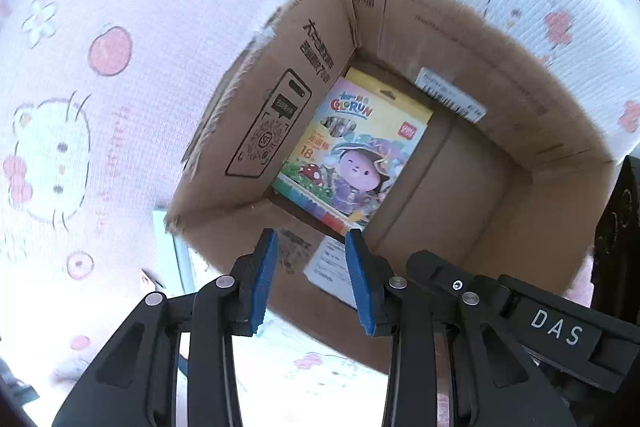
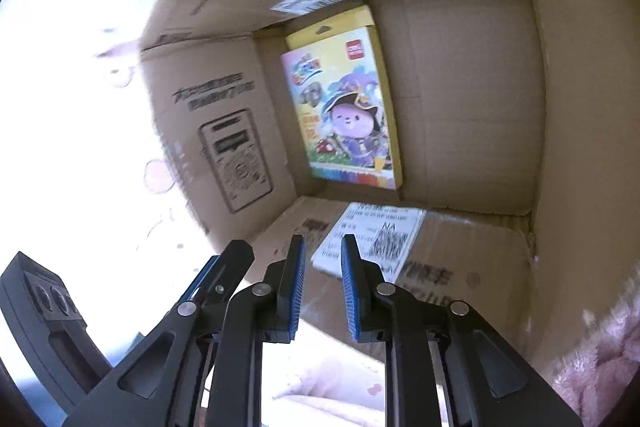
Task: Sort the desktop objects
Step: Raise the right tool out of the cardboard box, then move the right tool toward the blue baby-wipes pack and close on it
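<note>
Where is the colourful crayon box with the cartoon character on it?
The crayon box lies flat on the bottom of the cardboard box, tucked into a corner against the wall with the black printing. Both wrist views show it, beyond the empty grippers.

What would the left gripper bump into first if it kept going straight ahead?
Probably the cardboard box: the left gripper is empty, and its fingers point at the box's near wall, by the white label. If it cleared that edge, it would reach the crayon box inside.
</note>
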{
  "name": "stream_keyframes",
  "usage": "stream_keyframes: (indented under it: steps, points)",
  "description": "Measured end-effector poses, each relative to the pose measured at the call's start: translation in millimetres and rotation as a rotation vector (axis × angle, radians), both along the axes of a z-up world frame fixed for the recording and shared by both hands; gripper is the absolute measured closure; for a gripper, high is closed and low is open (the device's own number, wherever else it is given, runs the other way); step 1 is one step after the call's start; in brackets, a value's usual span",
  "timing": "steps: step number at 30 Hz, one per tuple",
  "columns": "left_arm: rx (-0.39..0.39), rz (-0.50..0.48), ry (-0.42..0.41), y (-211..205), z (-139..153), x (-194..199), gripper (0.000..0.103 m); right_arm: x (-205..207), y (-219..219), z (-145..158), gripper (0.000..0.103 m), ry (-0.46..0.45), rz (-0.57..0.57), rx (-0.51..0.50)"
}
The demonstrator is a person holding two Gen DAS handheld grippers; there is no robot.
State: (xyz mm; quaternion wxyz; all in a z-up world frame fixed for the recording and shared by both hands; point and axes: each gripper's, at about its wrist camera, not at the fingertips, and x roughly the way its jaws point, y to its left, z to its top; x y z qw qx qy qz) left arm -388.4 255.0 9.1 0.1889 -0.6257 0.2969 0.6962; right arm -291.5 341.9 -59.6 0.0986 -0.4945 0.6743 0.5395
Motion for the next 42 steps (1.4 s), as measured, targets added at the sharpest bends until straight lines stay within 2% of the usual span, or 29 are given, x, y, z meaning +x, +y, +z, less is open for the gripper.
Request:
stream_keyframes:
  steps: [3, 7, 11, 17, 19, 22, 26, 30, 36, 40, 42]
  points:
    - [0.056, 0.024, 0.006, -7.4, 16.5, 14.1, 0.064, 13.0, 0.1, 23.3, 0.088, 0.051, 0.034, 0.055]
    - [0.118, 0.051, 0.062, -24.2, 43.9, 40.5, 0.064, 34.5, -3.8, 52.6, 0.088, 0.104, 0.08, 0.129]
    - [0.119, 0.057, 0.151, -43.5, 64.2, 71.3, 0.064, 57.4, -17.6, 68.2, 0.088, 0.135, 0.103, 0.144]
    - [0.064, -0.002, 0.313, -70.0, 91.2, 120.9, 0.064, 86.9, -50.3, 82.8, 0.088, 0.171, 0.169, 0.189]
    - [0.081, 0.01, 0.343, -87.8, 94.6, 136.1, 0.064, 94.9, -63.2, 85.9, 0.088, 0.189, 0.196, 0.198]
    - [0.129, 0.05, 0.345, -117.9, 95.9, 152.0, 0.064, 109.1, -83.8, 83.0, 0.088, 0.2, 0.231, 0.165]
    - [0.216, 0.123, 0.332, -167.4, 90.4, 176.6, 0.064, 123.6, -113.0, 80.5, 0.088, 0.234, 0.305, 0.179]
    - [0.227, 0.18, 0.358, -206.4, 74.5, 203.6, 0.064, 135.1, -136.9, 73.9, 0.088, 0.266, 0.348, 0.224]
    - [0.233, 0.271, 0.385, -257.9, 31.8, 240.1, 0.064, 150.2, -166.1, 53.3, 0.088, 0.288, 0.426, 0.283]
    - [0.274, 0.346, 0.379, -285.6, 7.1, 250.7, 0.064, 155.6, -188.7, 36.1, 0.088, 0.301, 0.514, 0.381]
    - [0.32, 0.39, 0.389, -303.9, -3.2, 255.6, 0.064, 155.4, -200.4, 28.1, 0.088, 0.331, 0.558, 0.423]
